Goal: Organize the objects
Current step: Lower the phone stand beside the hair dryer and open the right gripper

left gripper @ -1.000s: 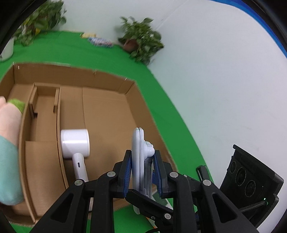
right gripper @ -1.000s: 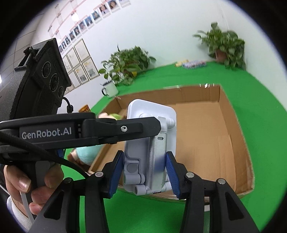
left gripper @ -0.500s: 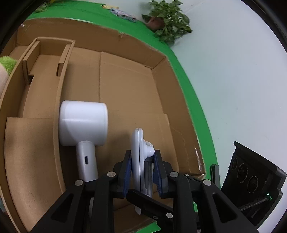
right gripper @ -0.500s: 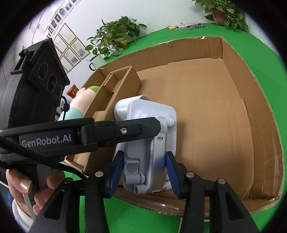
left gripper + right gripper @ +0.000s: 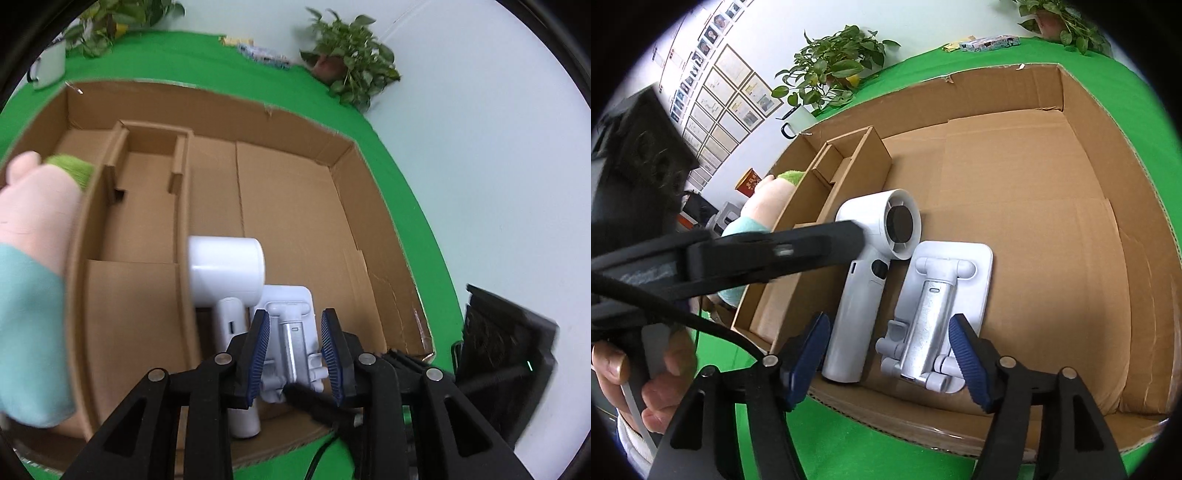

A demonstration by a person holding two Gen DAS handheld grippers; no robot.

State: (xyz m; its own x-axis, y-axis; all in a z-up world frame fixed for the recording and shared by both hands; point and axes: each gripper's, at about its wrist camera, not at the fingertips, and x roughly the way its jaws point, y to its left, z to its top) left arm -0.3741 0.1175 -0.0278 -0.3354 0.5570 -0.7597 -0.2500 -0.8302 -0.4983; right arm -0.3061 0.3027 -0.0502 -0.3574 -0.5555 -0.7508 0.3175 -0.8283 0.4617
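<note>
A white folding phone stand (image 5: 934, 310) lies flat on the floor of the cardboard box (image 5: 1034, 177), next to a white hair dryer (image 5: 871, 273). My right gripper (image 5: 890, 356) is open, its jaws wide apart just above the stand's near end. My left gripper (image 5: 295, 354) is open too, with the stand (image 5: 291, 325) seen between its blue pads (image 5: 258, 354) and the dryer (image 5: 227, 273) just to the left. A pink, green and teal plush toy (image 5: 33, 258) sits in the box's left compartment.
Cardboard dividers (image 5: 147, 177) split the box's left side into compartments. The box stands on a green table (image 5: 184, 51) with potted plants (image 5: 351, 70), a white mug (image 5: 48, 66) and small packets (image 5: 258, 51) at the back. A white wall is on the right.
Both grippers held the stand upright over the box. The stand now lies flat beside the dryer, and both grippers have opened and let go of it.
</note>
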